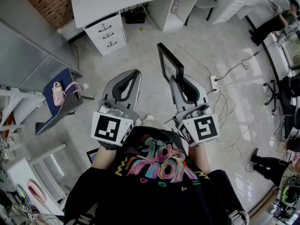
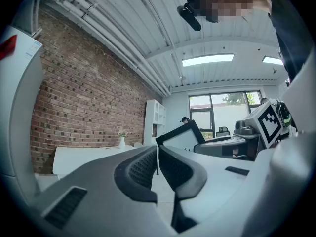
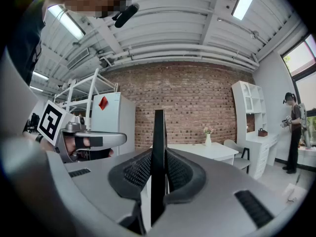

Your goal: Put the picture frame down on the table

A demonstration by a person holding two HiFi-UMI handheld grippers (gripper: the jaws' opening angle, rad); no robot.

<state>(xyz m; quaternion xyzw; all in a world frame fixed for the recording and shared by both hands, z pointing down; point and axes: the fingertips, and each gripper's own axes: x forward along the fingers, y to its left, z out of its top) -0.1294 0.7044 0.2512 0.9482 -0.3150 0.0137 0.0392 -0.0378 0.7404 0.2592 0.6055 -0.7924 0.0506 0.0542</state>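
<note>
Black picture frame [image 1: 169, 63] sits upright in your right gripper [image 1: 177, 81], jaws squeezing its edge, up in the air. Your left gripper [image 1: 132, 75] is closed on nothing. White table [image 1: 136, 1] stands far ahead.

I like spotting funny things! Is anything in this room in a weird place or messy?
Nothing is broken or spilled. The oddest thing is the picture frame: it hangs over the floor, pinched edge-on in the right gripper, not on the white table. Loose cables also sprawl across the floor by a power strip.
</note>
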